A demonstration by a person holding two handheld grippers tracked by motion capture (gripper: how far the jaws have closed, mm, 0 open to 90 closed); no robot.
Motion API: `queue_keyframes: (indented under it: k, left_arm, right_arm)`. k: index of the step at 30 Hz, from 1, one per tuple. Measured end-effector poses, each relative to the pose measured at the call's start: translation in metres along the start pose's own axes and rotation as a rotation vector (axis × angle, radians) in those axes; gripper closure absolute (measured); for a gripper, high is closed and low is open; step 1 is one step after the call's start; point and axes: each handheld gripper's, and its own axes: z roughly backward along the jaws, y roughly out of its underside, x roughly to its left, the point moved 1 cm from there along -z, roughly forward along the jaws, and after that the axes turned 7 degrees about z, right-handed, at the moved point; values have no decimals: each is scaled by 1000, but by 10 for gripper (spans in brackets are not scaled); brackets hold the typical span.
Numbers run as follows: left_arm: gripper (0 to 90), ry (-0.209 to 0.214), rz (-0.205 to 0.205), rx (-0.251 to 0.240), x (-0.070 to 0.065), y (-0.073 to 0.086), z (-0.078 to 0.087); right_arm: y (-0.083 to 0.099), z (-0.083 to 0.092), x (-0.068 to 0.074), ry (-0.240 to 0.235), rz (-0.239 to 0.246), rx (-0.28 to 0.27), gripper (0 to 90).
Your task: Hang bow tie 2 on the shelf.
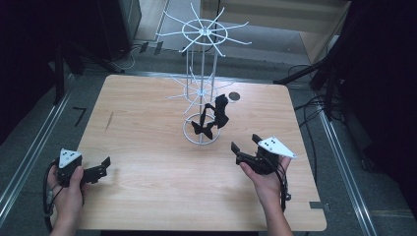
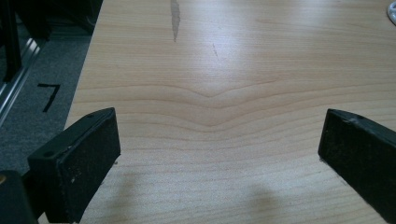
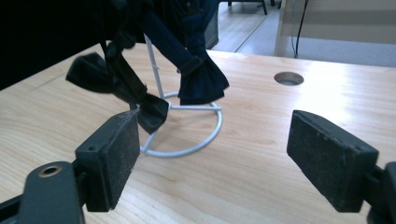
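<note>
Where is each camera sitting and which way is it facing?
High view: above the person's side, looking forward and down on the table; both forearms, left gripper, right gripper.
Left gripper view: on the left gripper, facing bare tabletop between open jaws.
Right gripper view: on the right gripper, facing the rack and bow ties.
High and right gripper views share rack, bow ties, table hole.

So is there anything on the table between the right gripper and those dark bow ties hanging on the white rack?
No: the right gripper view shows bare wood between the right gripper and the bow ties.
</note>
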Motion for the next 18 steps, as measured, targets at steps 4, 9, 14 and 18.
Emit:
queue_keyframes:
  k: [4, 9, 14, 18]
  left_arm:
    - [0, -3, 3, 0, 0, 0, 0]
    - [0, -2, 4, -1, 0, 0, 0]
    - [0, -1, 3, -1, 0, 0, 0]
    - [0, -3, 3, 0, 0, 0, 0]
  right_arm:
    - [4, 1, -1, 5, 16, 10, 152]
    - [11, 2, -2, 6, 23, 34, 133]
    - [15, 5, -8, 18, 14, 47, 98]
    - [18, 8, -12, 25, 9, 56, 80]
